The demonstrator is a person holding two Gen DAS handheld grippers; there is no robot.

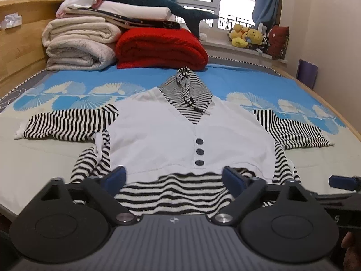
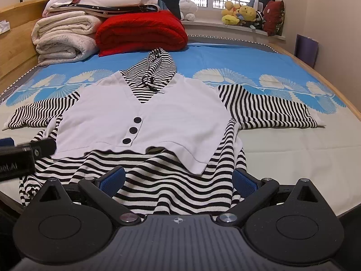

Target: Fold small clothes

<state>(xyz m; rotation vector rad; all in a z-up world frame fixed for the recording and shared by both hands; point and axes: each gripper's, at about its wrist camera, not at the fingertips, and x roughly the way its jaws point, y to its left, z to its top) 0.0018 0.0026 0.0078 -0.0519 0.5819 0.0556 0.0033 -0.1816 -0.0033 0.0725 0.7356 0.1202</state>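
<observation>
Hooded top (image 1: 158, 131) lies flat, hood pointing toward the window, hem nearest.

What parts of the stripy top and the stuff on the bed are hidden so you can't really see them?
- Bottom hem of the striped top: both wrist views, hidden behind each gripper's body.
- Whether the left gripper or right gripper touches the cloth: jaws stand open, contact unclear.
- Shark plush: head hidden by the folded blanket pile in both views.
- Yellow plush toys on the windowsill: too small to make out.
</observation>
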